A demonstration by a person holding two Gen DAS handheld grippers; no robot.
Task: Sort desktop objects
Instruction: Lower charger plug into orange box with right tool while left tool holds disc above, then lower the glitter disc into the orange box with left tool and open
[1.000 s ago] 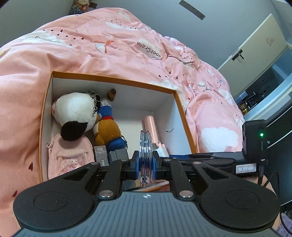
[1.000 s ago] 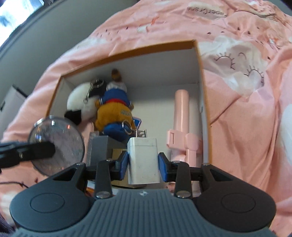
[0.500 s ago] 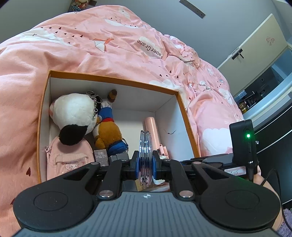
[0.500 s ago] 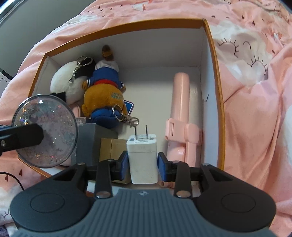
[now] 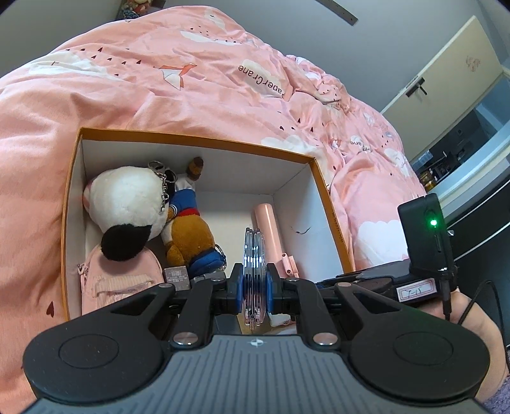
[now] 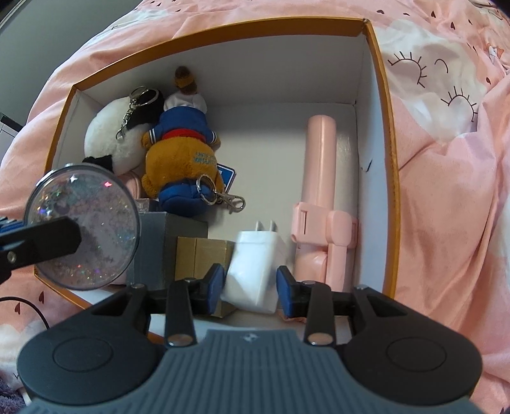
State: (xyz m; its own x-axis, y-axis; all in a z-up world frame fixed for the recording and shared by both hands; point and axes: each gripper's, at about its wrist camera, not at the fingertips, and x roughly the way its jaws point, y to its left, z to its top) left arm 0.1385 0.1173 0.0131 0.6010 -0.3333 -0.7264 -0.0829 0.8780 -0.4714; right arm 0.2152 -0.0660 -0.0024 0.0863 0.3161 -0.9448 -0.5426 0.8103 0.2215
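Observation:
An orange-rimmed white box (image 6: 223, 28) lies open on a pink duvet. My right gripper (image 6: 250, 286) hangs over its near end with its jaws opening. A white plug charger (image 6: 255, 267) sits tilted and blurred between the blue pads, with a gap showing on each side. It leans on a gold box (image 6: 204, 254). My left gripper (image 5: 254, 286) is shut on a round clear glitter disc (image 5: 254, 254), seen edge-on over the box's near edge. In the right wrist view the disc (image 6: 83, 229) shows face-on at the left.
Inside the box lie a panda plush (image 5: 124, 203), a bear plush in blue (image 6: 181, 153), a pink pouch (image 5: 118, 277), a pink folding stick (image 6: 318, 197) along the right wall and a grey box (image 6: 169, 242). White floor shows mid-box. A door and shelves stand far right.
The right gripper tipped further down over the box. The charger, upright and squeezed before, now sits lower and tilted, loose between the pads. The left gripper and disc stayed about where they were.

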